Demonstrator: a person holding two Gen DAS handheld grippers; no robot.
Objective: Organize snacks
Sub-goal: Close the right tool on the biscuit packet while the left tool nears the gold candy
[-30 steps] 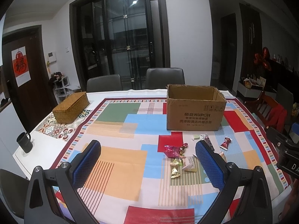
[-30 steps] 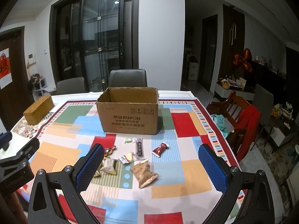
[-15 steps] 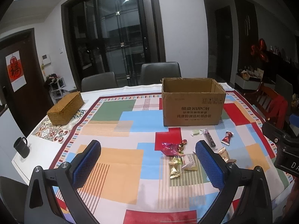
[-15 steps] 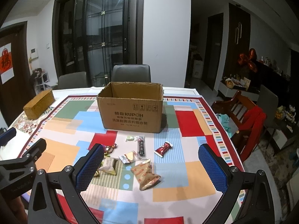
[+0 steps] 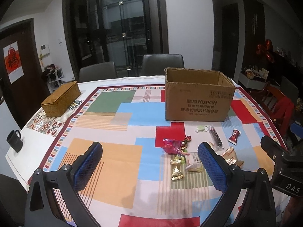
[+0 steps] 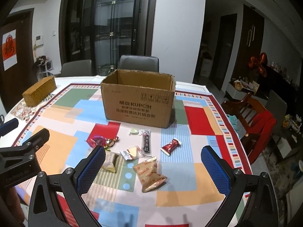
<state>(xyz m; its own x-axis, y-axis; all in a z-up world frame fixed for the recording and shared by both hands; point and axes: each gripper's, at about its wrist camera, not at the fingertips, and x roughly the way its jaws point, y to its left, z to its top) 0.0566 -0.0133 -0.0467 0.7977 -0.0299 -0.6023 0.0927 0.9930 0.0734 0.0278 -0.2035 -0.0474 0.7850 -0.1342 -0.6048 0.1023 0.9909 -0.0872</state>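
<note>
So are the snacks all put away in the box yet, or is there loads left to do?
Nothing looks put away yet. The cardboard box stands open, and what shows of its inside is bare. Neither the left gripper nor the right gripper holds anything; both are open above the table. All the snacks are left: the tan packet, red wrapper, black stick, pink candy and the others.

We look from the left wrist camera over the near table edge, facing the cardboard box (image 5: 198,102) at upper right of the frame. From the right wrist camera we face the same box (image 6: 138,102), now centered and nearer. Both views share the scattered snacks (image 5: 189,151) (image 6: 136,151) and the wicker box (image 5: 60,99) (image 6: 38,91) at left.
</note>
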